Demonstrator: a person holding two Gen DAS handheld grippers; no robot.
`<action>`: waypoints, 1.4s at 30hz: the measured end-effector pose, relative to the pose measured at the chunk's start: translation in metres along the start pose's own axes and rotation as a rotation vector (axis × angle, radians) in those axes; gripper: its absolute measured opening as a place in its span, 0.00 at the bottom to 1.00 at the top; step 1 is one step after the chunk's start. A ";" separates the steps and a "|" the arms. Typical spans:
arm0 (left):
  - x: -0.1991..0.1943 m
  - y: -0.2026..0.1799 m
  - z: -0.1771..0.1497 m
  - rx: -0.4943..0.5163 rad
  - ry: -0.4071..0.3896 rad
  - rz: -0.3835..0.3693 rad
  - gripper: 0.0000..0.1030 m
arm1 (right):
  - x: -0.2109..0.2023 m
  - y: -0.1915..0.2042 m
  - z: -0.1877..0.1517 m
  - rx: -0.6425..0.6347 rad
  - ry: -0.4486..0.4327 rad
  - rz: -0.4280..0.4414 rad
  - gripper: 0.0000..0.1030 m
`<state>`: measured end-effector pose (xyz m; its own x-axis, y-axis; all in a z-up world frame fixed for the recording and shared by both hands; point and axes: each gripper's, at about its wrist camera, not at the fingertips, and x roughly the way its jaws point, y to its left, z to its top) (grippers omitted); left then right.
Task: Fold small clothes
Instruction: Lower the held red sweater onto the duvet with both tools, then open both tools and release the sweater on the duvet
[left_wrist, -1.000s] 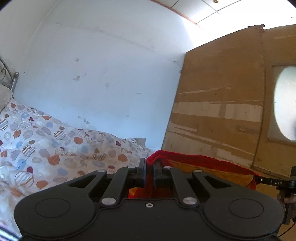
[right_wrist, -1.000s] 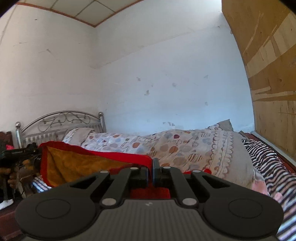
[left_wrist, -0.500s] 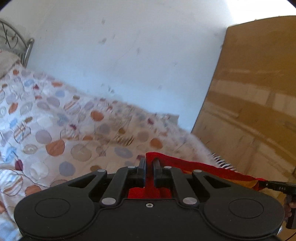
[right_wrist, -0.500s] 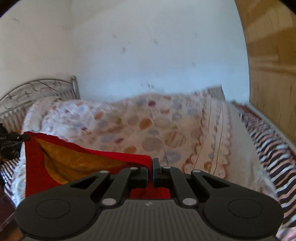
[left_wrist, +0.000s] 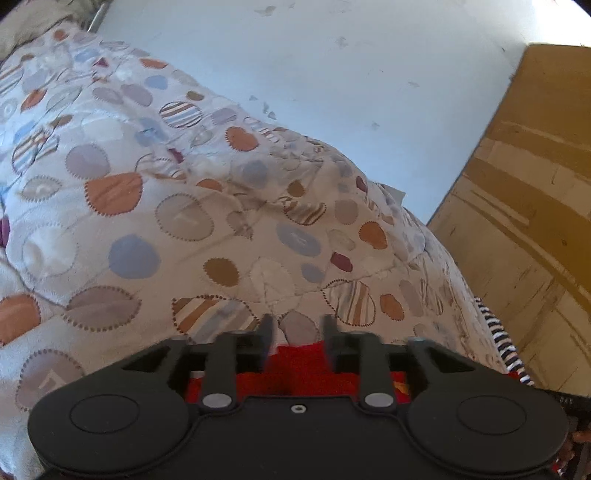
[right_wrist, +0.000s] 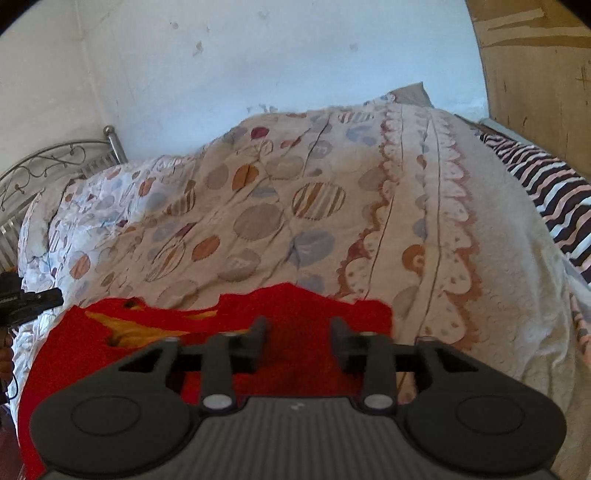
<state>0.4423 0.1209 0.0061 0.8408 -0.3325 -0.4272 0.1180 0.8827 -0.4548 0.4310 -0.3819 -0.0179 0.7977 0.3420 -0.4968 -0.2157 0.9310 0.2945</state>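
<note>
We have just opened both sets of fingers: left gripper (left_wrist: 298, 325) and right gripper (right_wrist: 298, 328) stand about half wide, nothing pinched. The red garment (right_wrist: 295, 314) lies on the bed quilt (right_wrist: 424, 221) under both, its far edge rumpled, yellow lining showing. Risk: fabric snags on a finger as we withdraw, dragging the lay askew; the rumpled edge would then fold crooked.

garment (right_wrist: 303, 314) on quilt (right_wrist: 369, 221), headboard (right_wrist: 44, 166) behind
</note>
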 end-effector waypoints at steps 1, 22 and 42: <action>-0.002 0.001 0.000 0.001 -0.007 0.008 0.59 | -0.003 0.001 0.000 -0.021 -0.017 0.000 0.63; 0.010 -0.032 -0.028 0.268 0.074 0.066 0.08 | 0.047 0.116 -0.013 -0.555 0.043 0.055 0.12; -0.084 -0.028 -0.063 0.138 -0.015 0.046 0.99 | -0.094 0.054 -0.081 -0.268 -0.189 -0.093 1.00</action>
<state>0.3348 0.1031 0.0056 0.8544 -0.2866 -0.4334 0.1498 0.9346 -0.3227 0.2991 -0.3537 -0.0215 0.9059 0.2476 -0.3436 -0.2573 0.9662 0.0180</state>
